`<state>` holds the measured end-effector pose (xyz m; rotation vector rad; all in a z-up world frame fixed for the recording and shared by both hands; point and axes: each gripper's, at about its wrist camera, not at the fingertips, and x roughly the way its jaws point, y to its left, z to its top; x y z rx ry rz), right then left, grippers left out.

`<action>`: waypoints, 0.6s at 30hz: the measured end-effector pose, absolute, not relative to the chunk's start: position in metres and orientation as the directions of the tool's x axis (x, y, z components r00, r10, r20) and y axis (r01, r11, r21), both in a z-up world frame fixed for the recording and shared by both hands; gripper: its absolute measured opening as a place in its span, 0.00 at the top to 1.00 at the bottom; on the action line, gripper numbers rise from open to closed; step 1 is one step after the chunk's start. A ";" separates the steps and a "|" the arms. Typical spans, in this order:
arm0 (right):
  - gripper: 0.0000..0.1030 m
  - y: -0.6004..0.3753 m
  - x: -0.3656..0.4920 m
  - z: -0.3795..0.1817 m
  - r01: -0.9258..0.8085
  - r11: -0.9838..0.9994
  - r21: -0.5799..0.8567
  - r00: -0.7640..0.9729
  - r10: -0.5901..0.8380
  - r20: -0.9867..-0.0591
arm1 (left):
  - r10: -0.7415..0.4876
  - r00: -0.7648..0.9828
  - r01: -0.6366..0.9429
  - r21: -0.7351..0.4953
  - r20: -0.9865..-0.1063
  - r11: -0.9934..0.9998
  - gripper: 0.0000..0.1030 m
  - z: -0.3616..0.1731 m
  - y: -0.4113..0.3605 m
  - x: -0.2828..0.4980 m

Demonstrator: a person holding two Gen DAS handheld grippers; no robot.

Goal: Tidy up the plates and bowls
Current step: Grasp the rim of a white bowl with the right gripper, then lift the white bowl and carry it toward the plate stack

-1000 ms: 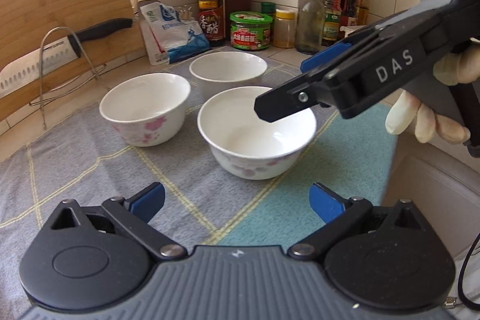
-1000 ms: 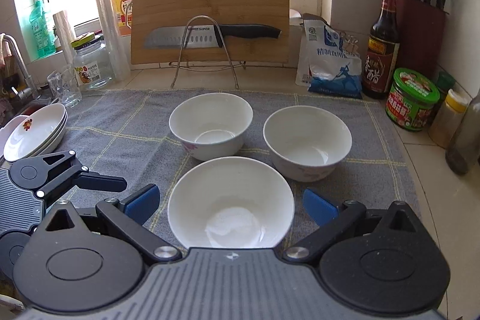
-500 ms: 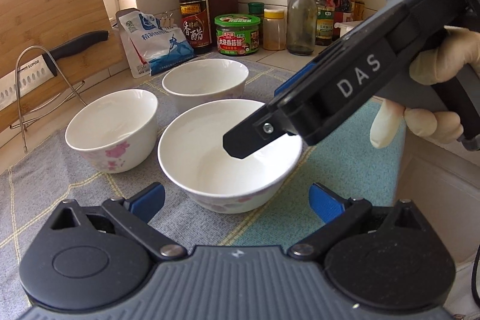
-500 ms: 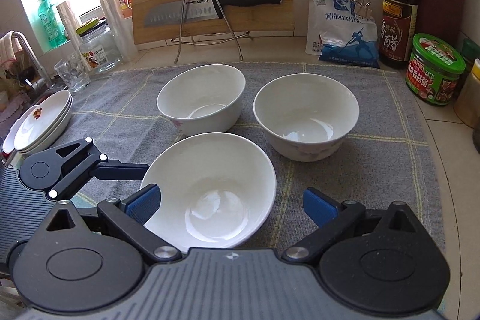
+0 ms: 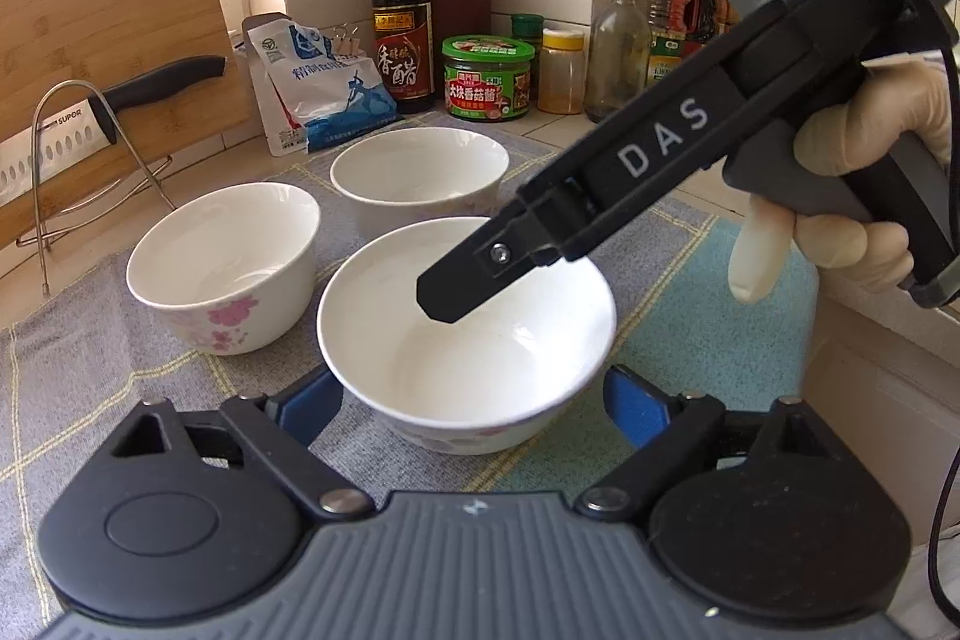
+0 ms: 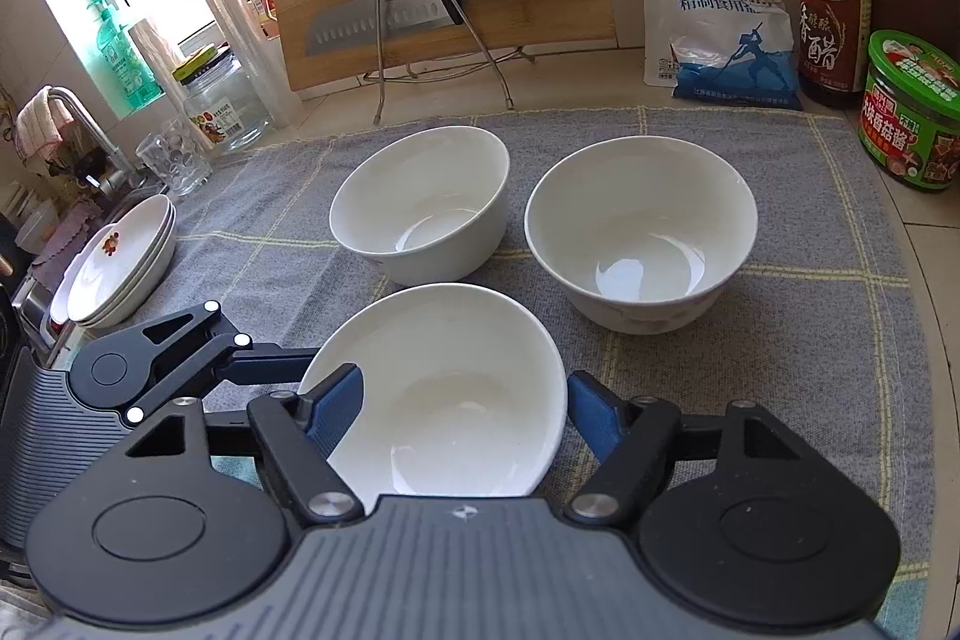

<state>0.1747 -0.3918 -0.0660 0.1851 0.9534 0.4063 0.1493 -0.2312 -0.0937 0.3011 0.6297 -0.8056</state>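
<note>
White porcelain sits between both pairs of jaws: the nearest bowl (image 5: pixel 468 334) stands on the grey checked towel (image 5: pixel 90 358), in front of the other two bowls. The left gripper (image 5: pixel 468 400) straddles it from the near side, its blue pads (image 5: pixel 312 409) just outside the bowl's wall on each flank; the jaws are closing, and I cannot tell whether the pads touch yet. The right gripper (image 6: pixel 462 412) also has this bowl between its jaws, which are closing too: its left pad (image 6: pixel 336 412) lies over the rim on the inner side, its right pad (image 6: pixel 591 415) just beside the outer wall, contact unclear.

Beyond the jaws, the floral bowl (image 5: pixel 225 265) stands ahead and left, the far bowl (image 5: pixel 420 181) straight ahead, both near the held-between bowl but apart from it. In the right wrist view bare towel opens to the right of the jaws, up to the counter's edge by the green-lidded jar (image 6: pixel 915 124); to the left a stack of plates (image 6: pixel 120 268) leans at the towel's edge beside the sink tap (image 6: pixel 78 118).

Seen from the left wrist, the right gripper slants down from the upper right, one black finger tip over the bowl's hollow, gripped by a gloved hand (image 5: pixel 864 196) with its forefinger pointing down
</note>
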 end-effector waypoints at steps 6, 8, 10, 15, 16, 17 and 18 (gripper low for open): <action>0.30 -0.392 0.177 -0.067 -0.255 0.908 0.333 0.500 0.418 -0.759 | -0.576 0.527 0.745 0.012 -0.625 0.667 0.11 -0.094 -0.231 0.148; 0.30 -0.393 0.177 -0.067 -0.255 0.907 0.335 0.497 0.421 -0.759 | -0.574 0.528 0.745 0.018 -0.625 0.666 0.12 -0.095 -0.232 0.149; 0.30 -0.393 0.177 -0.067 -0.256 0.906 0.337 0.495 0.422 -0.759 | -0.576 0.530 0.743 0.015 -0.622 0.669 0.12 -0.095 -0.231 0.149; 0.29 -0.394 0.177 -0.068 -0.254 0.903 0.347 0.491 0.429 -0.758 | -0.571 0.536 0.743 0.026 -0.622 0.669 0.12 -0.095 -0.232 0.148; 0.29 -0.393 0.176 -0.068 -0.250 0.903 0.348 0.490 0.428 -0.759 | -0.570 0.536 0.742 0.027 -0.622 0.669 0.12 -0.095 -0.233 0.148; 0.29 -0.393 0.177 -0.067 -0.246 0.904 0.350 0.489 0.427 -0.761 | -0.569 0.537 0.742 0.029 -0.623 0.670 0.12 -0.095 -0.233 0.147; 0.29 -0.393 0.177 -0.067 -0.245 0.904 0.351 0.487 0.427 -0.762 | -0.568 0.538 0.743 0.032 -0.623 0.669 0.12 -0.095 -0.233 0.147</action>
